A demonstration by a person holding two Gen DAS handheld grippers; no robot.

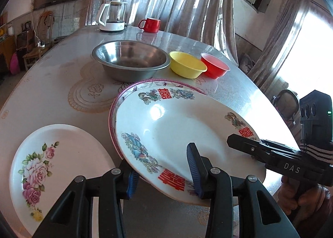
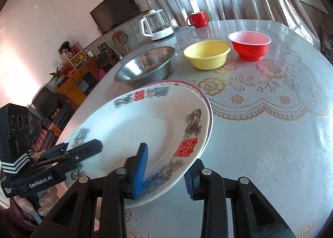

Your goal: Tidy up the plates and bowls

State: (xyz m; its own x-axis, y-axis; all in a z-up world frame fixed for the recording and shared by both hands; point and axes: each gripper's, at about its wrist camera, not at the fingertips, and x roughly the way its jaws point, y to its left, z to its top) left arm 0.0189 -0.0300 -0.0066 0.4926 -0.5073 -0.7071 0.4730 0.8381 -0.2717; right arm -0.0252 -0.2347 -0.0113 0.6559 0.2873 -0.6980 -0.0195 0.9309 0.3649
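Observation:
A white plate with red characters and dragon prints (image 1: 177, 133) (image 2: 145, 125) is held by both grippers at its near rim. My left gripper (image 1: 162, 175) (image 2: 91, 146) is shut on the rim, one pad under it and one on top. My right gripper (image 2: 164, 177) (image 1: 239, 142) is shut on the rim further right. The plate lies over a pink-rimmed plate (image 1: 113, 117) (image 2: 209, 108) and covers most of it; whether they touch I cannot tell. A rose-printed plate (image 1: 62, 154) lies flat to the left.
Behind the plates stand a steel bowl (image 1: 131, 60) (image 2: 145, 65), a yellow bowl (image 1: 187, 65) (image 2: 208, 54) and a red bowl (image 1: 214, 67) (image 2: 249, 46). A glass kettle (image 1: 112, 17) and a red mug (image 1: 150, 24) stand at the round table's (image 2: 270, 144) far edge.

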